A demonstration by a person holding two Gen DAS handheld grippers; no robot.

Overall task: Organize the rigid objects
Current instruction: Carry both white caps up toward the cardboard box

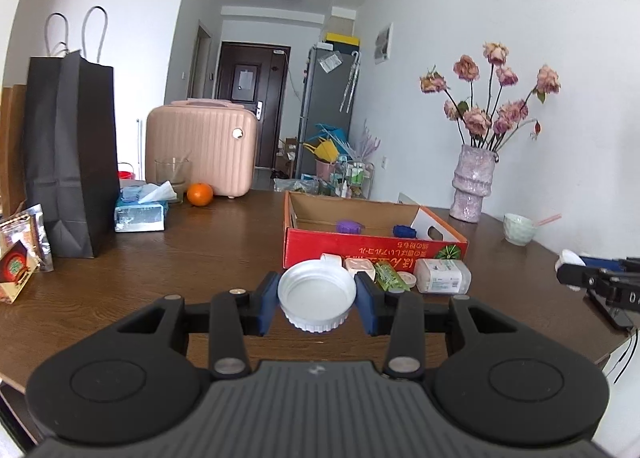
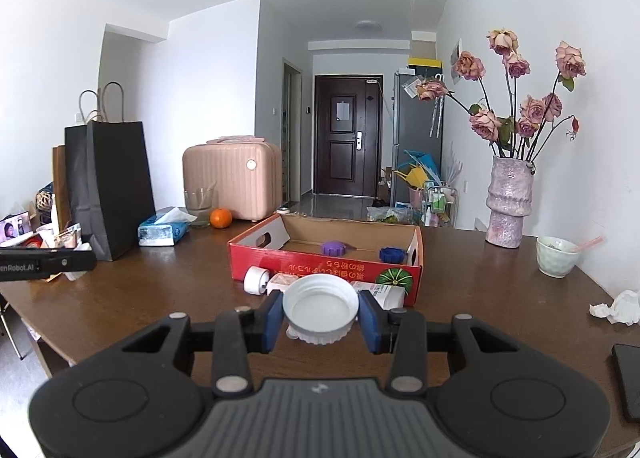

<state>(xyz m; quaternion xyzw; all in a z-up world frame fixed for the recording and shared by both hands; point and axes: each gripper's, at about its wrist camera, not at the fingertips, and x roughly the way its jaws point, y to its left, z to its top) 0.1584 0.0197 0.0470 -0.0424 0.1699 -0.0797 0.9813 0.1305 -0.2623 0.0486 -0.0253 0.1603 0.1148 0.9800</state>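
Observation:
In the left wrist view my left gripper is shut on a white round lid, its hollow side up, above the brown table. My right gripper is likewise shut on a second white lid. Just beyond both stands a red cardboard box, open on top, with a purple knob and a blue knob inside. Against its near wall lie small items: a pink case, a green packet and a white pack. The right gripper's tip also shows at the far right edge of the left wrist view.
A vase of dried roses and a pale cup stand at the right by the wall. A black paper bag, tissue box, orange and pink case stand at the left and back. A dark phone and crumpled tissue lie near the right edge.

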